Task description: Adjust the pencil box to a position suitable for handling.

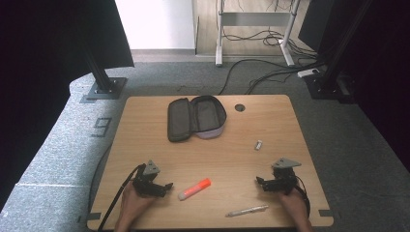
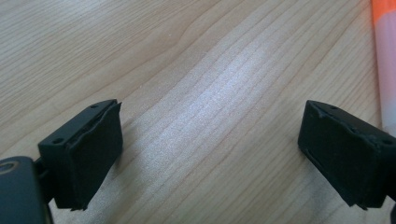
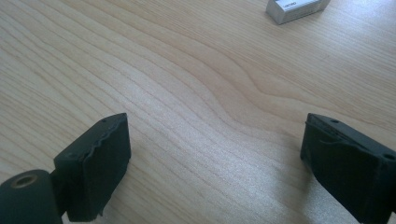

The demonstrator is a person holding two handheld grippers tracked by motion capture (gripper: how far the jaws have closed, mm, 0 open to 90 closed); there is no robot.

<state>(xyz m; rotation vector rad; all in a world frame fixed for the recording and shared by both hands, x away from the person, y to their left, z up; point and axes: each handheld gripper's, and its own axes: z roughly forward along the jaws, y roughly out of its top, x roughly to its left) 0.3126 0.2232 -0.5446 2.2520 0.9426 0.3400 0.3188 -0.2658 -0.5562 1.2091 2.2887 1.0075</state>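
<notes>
left gripper (image 1: 166,186) gaping wide, holding nothing | right gripper (image 1: 259,181) likewise | probably going for orange highlighter (image 1: 194,189): straddling its barrel crosswise | pencil case (image 1: 196,117) lying open

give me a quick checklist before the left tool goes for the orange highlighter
1. Left tool open: ok, jaws wide apart with bare wood between them.
2. Orange highlighter free to grab: ok, it lies alone on the table, just beside the left tool.
3. Highlighter between the jaws: not ok, it sits off to one side at the edge of the left gripper view.
4. Pencil case open to receive: ok, unzipped and lying flat at the far side.
5. Right tool out of the way: ok, open and apart, near the pen.
</notes>
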